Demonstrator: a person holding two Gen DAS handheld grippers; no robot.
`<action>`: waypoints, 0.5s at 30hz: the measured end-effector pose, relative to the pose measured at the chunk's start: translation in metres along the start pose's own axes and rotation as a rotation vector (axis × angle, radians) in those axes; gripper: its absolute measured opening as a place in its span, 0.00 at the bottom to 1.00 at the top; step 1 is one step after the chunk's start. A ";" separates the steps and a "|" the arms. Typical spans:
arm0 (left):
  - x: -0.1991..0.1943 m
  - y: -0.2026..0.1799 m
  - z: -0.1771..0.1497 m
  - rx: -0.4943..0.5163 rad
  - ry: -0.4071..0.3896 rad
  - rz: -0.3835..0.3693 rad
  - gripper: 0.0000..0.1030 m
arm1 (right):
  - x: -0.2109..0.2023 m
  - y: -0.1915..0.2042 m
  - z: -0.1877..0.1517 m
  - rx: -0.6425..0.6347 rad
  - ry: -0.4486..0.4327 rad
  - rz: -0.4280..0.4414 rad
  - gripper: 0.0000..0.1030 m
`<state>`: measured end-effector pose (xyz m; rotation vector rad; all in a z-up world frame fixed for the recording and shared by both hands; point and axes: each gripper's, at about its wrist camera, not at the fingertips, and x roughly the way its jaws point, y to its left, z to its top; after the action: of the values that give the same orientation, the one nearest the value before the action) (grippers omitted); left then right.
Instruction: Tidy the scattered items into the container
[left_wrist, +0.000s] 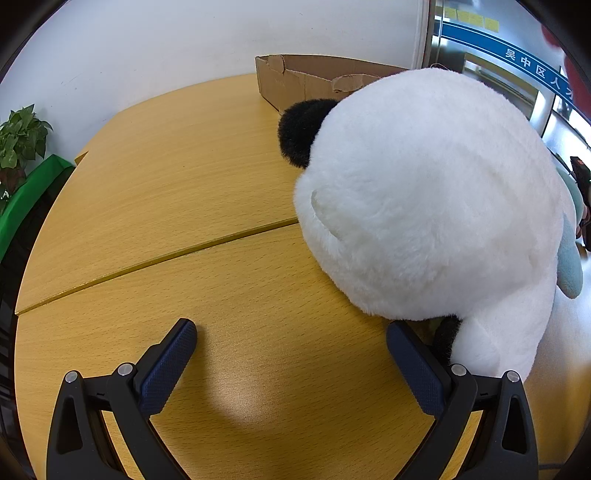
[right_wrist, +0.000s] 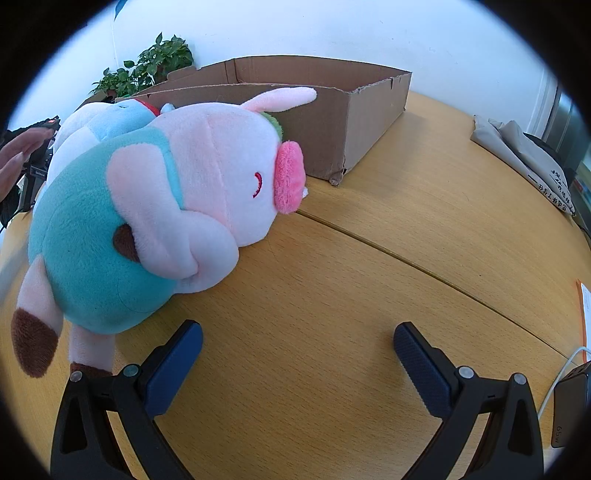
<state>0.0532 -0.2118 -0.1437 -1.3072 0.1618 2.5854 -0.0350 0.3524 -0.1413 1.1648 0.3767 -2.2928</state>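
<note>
A big white plush panda (left_wrist: 428, 192) with black ears lies on the wooden table (left_wrist: 177, 184), right of my open, empty left gripper (left_wrist: 291, 336); the right fingertip (left_wrist: 400, 336) sits beside its underside. A pink and teal plush pig (right_wrist: 155, 206) lies on its side, up and left of my open, empty right gripper (right_wrist: 298, 334). A white and blue plush (right_wrist: 110, 118) lies behind the pig. The open cardboard box (right_wrist: 325, 125) stands behind the toys; it also shows in the left wrist view (left_wrist: 306, 79).
A potted plant (left_wrist: 20, 140) and a green panel stand off the table's left. A folded grey bag (right_wrist: 524, 162) lies at the right edge, with a charger and white cable (right_wrist: 565, 373) near the front right. A person's hand (right_wrist: 16, 158) is at far left.
</note>
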 end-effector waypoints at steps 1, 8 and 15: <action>-0.001 -0.001 0.000 0.000 0.000 0.000 1.00 | 0.000 0.000 0.000 0.000 0.000 0.000 1.00; -0.006 -0.006 -0.006 0.000 0.000 0.000 1.00 | 0.001 -0.001 0.001 0.000 -0.001 0.000 1.00; -0.007 -0.008 -0.004 0.000 0.001 0.000 1.00 | 0.001 -0.001 0.001 0.000 0.000 0.000 1.00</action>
<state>0.0625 -0.2057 -0.1398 -1.3080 0.1617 2.5850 -0.0367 0.3521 -0.1413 1.1653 0.3767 -2.2927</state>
